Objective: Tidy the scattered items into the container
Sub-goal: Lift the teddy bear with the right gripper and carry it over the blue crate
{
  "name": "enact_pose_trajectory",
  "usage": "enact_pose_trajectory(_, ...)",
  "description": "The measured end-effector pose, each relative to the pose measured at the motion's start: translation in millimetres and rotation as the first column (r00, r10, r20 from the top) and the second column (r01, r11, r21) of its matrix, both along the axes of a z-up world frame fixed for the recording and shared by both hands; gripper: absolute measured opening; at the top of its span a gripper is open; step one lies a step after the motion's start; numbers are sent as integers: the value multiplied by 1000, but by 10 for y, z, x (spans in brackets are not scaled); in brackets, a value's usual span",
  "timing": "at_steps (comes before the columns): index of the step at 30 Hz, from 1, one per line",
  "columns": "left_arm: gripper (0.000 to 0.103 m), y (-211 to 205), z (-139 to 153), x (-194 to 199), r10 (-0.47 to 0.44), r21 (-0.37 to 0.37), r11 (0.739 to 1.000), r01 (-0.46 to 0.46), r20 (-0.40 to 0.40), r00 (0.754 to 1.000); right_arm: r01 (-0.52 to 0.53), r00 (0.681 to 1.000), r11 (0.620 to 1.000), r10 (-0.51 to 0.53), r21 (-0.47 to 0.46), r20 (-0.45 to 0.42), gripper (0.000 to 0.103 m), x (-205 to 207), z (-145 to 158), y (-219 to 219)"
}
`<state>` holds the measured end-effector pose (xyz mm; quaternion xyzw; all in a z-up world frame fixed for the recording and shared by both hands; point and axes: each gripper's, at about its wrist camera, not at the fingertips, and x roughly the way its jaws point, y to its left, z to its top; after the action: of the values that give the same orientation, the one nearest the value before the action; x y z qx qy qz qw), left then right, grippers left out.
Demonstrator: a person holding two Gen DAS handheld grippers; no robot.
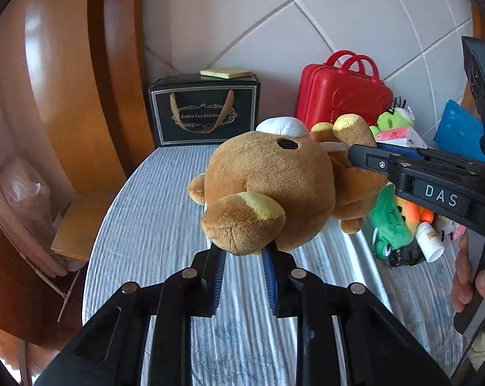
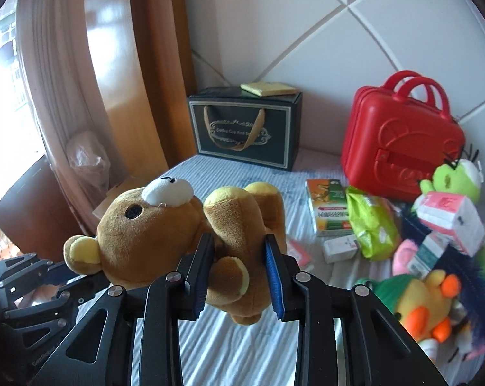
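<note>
A brown teddy bear [image 1: 268, 177] with yellow ears is held off the bed between both grippers. My left gripper [image 1: 242, 251] is shut on the bear's ear. My right gripper [image 2: 239, 244] is shut on the bear's [image 2: 165, 234] body and legs; it also shows in the left wrist view [image 1: 364, 154] coming in from the right. A heap of items lies at the right: green frog plush [image 2: 451, 180], duck plush [image 2: 425, 302], pink-and-white carton [image 2: 448, 215], green packet [image 2: 371, 222], medicine boxes [image 2: 329, 209].
A red hard case [image 2: 400, 148] stands against the padded headboard. A black gift bag [image 2: 245, 128] with a yellow pad [image 2: 268, 88] on top stands at the back. The striped bedsheet [image 1: 152, 225] lies below. A wooden post [image 1: 81, 96] is at the left.
</note>
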<state>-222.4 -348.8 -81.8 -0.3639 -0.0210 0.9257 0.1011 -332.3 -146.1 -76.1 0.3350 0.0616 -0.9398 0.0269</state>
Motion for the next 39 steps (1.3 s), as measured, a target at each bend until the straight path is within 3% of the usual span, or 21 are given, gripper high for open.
enact_pose_trajectory(6, 22, 625, 656, 302, -128, 20, 991, 132, -131, 983, 116, 985, 992, -110, 44, -130, 30, 709, 757, 394)
enact_pose_trajectory(13, 22, 1670, 1269, 821, -260, 15, 962, 272, -255, 931, 251, 938, 966, -226, 65, -264, 30, 1742, 1494, 1118)
enact_pose_trajectory(18, 22, 2575, 1561, 1254, -308, 25, 943, 332, -316, 898, 315, 905, 945, -270, 91, -329, 30, 2535, 1877, 1755)
enact_pose_trajectory(26, 22, 4038, 1904, 1757, -355, 68, 914, 401, -347, 868, 389, 873, 908, -309, 157, -376, 30, 3655, 2381, 2891)
enact_pose_trajectory(34, 22, 5245, 2215, 1858, -441, 11, 876, 482, -381, 812, 476, 832, 870, -398, 128, -388, 28, 4110, 2701, 4020)
enact_pose_trajectory(37, 22, 5737, 2323, 1809, -479, 2, 853, 522, -394, 785, 477, 836, 868, -399, 137, -376, 8, 4145, 2791, 4379)
enact_pose_trajectory(39, 21, 6207, 2351, 1672, -511, -38, 842, 538, -375, 774, 532, 819, 835, -466, 139, -335, 5, 4045, 2806, 4715)
